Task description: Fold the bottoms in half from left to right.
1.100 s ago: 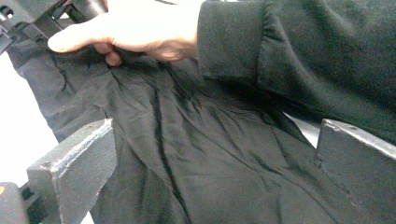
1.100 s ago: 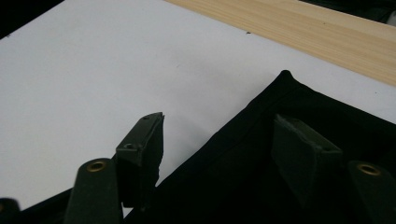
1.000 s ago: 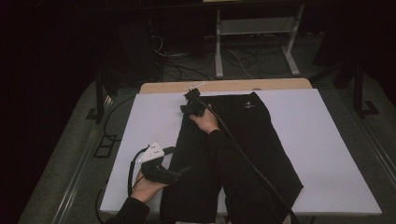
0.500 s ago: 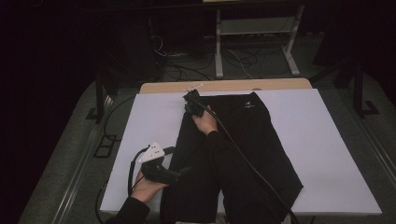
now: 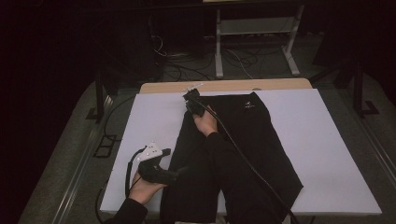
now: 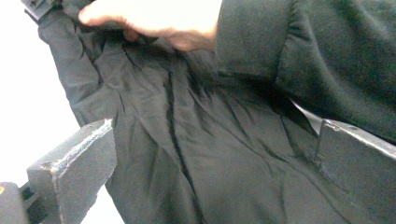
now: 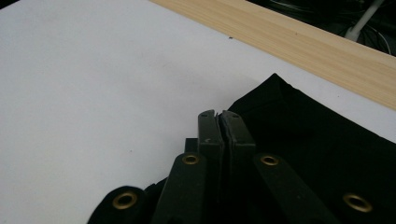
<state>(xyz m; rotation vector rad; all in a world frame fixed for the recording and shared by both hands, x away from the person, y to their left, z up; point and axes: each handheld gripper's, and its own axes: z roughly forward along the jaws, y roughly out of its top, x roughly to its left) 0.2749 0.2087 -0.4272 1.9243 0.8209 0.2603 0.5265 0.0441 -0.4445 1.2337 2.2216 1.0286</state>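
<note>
Shorts (image 5: 261,149) lie flat on the white worktop (image 5: 336,140). Right gripper (image 7: 219,116) has just been closing — jaws now pinch the far left corner. Left gripper (image 6: 210,154) stands open over the near left edge.

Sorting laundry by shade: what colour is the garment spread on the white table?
Black garment, with a small white logo; clearest in the high view.

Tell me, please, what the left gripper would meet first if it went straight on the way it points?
Most likely the black garment: the left gripper is open and the cloth lies right ahead between its jaws, with the person's sleeve farther on.
</note>
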